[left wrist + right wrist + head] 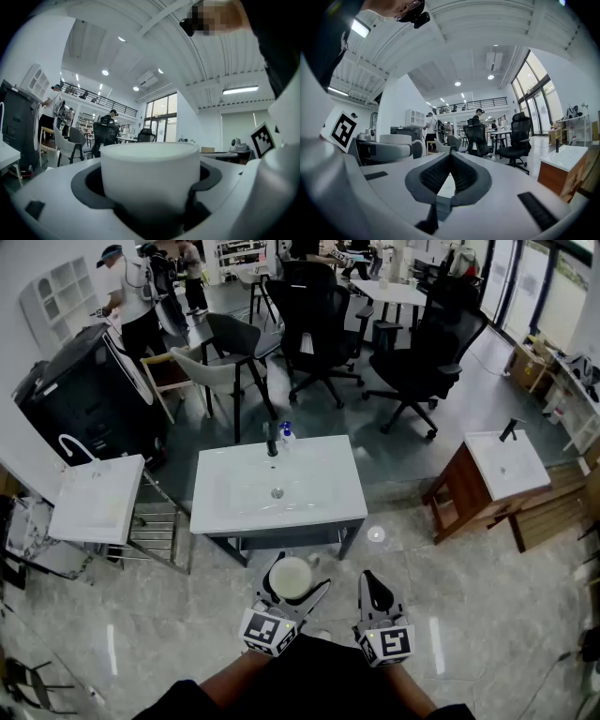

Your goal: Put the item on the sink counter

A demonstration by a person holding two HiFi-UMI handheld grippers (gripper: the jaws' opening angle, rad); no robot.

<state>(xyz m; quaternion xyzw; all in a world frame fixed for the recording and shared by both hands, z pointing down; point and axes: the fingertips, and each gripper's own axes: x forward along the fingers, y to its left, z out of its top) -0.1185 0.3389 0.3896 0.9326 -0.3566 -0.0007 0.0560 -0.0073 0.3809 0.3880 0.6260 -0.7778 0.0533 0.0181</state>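
The left gripper [296, 580] pinches a white cup [292, 578]. In the left gripper view its dark pads [202, 180] wrap the cup's wall on both sides, the jaws spread wide around it. The cup stands upright, mouth up, and its inside looks cream from above. It is held in the air over the floor [487, 615], just in front of the bench [225, 501] and not on it.

The right gripper [371, 583] hangs beside the left one, near it but apart. Its jaws are pressed together, the ribbed pads [461, 173] meeting at the tips and holding nothing. Seen from the right gripper view, the left gripper and cup sit off to the left at about the same height.

The bench is a white sink top on a dark frame, straight ahead of the person. A basin is sunk in its middle, and a dark tap [272, 441] stands at its far edge. A small bottle [286, 434] with a blue top stands just beside the tap.

To the left stands a smaller sink [94, 501] on a metal rack, with a black machine [80, 390] behind it. To the right is another sink [504, 467] on a wooden cabinet [464, 498]. Beyond the bench are black chairs [427, 343], a grey chair [220, 367] and a white table [394, 292]. A person [127, 296] in a cap stands at the far left.
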